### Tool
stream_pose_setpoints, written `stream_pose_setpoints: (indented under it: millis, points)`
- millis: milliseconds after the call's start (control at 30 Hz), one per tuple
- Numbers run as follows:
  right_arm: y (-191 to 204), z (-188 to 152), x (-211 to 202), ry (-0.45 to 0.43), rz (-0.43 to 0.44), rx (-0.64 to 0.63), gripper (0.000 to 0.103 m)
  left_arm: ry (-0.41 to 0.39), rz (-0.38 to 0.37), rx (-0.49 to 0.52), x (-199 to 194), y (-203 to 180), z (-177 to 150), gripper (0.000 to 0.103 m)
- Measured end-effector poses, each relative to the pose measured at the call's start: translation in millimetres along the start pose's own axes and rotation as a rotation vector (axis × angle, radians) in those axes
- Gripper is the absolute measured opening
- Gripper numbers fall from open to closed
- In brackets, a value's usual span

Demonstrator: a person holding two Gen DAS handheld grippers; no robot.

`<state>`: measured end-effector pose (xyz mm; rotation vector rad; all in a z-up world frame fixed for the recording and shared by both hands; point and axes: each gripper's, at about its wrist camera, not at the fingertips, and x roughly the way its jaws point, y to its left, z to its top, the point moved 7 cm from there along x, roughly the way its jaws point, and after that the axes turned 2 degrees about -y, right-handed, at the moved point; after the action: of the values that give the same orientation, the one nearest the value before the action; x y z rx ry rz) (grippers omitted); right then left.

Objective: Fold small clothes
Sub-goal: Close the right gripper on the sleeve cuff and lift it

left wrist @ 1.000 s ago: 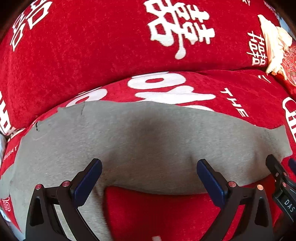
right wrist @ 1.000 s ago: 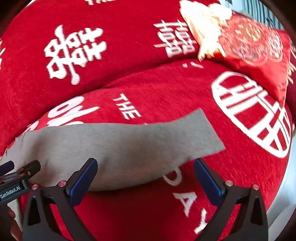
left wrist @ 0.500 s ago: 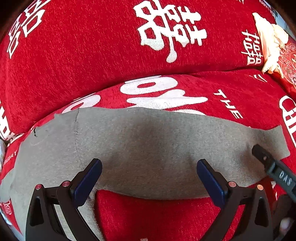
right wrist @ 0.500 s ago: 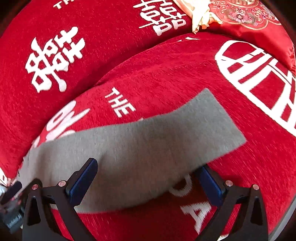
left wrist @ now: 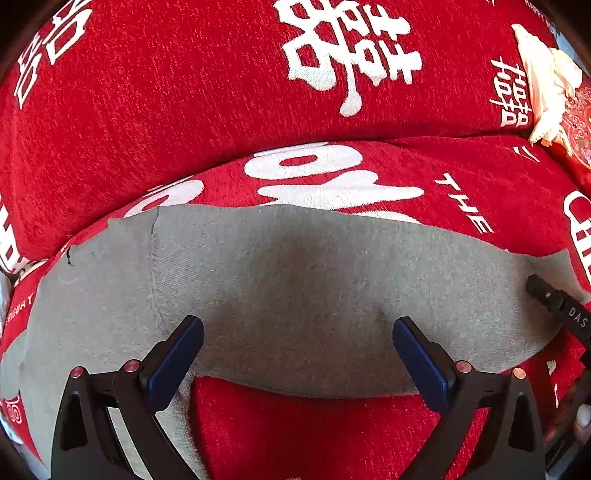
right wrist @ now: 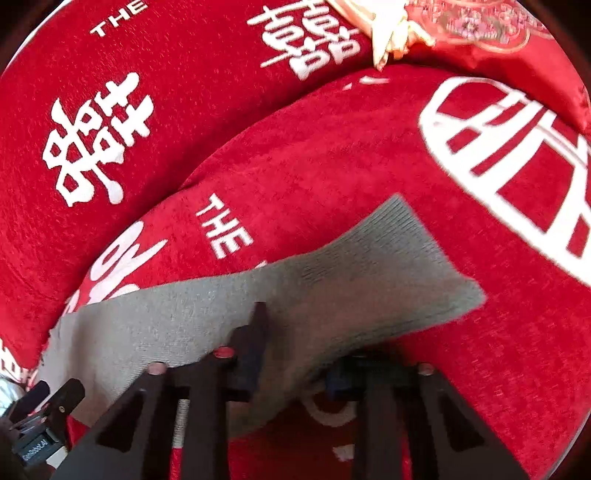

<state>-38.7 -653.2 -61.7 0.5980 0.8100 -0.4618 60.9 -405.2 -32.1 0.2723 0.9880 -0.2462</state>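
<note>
A grey knitted garment (left wrist: 295, 288) lies spread flat on a red sofa seat with white lettering. My left gripper (left wrist: 297, 354) is open above its near edge, its blue pads (left wrist: 177, 358) wide apart and holding nothing. In the right wrist view the garment's ribbed end (right wrist: 391, 266) stretches to the right. My right gripper (right wrist: 295, 362) has its fingers (right wrist: 251, 354) closed in on the cloth's near edge, with grey fabric bunched between them. The right gripper's tip also shows in the left wrist view (left wrist: 554, 306), on the garment's right end.
The red sofa backrest (left wrist: 184, 92) rises right behind the garment. A red embroidered cushion with a cream tassel (right wrist: 480, 33) sits at the far right. The left gripper shows at the lower left of the right wrist view (right wrist: 44, 417).
My right gripper moved forward onto the garment's right part and its fingers closed in on the cloth. My left gripper stayed open and barely moved.
</note>
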Motion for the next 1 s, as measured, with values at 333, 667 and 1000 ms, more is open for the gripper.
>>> stream_pose_setpoints:
  millis: [333, 667, 1000]
  points:
    - [-2, 6, -11, -0.061, -0.009, -0.017, 0.008, 0.017, 0.025, -0.003, 8, 1, 0, 0.103]
    - [-12, 6, -16, -0.093, -0.081, -0.015, 0.007, 0.043, 0.018, 0.044, 12, 4, 1, 0.103]
    - [7, 22, -44, -0.226, -0.020, 0.029, 0.007, 0.025, 0.079, -0.161, -6, 159, -34, 0.103]
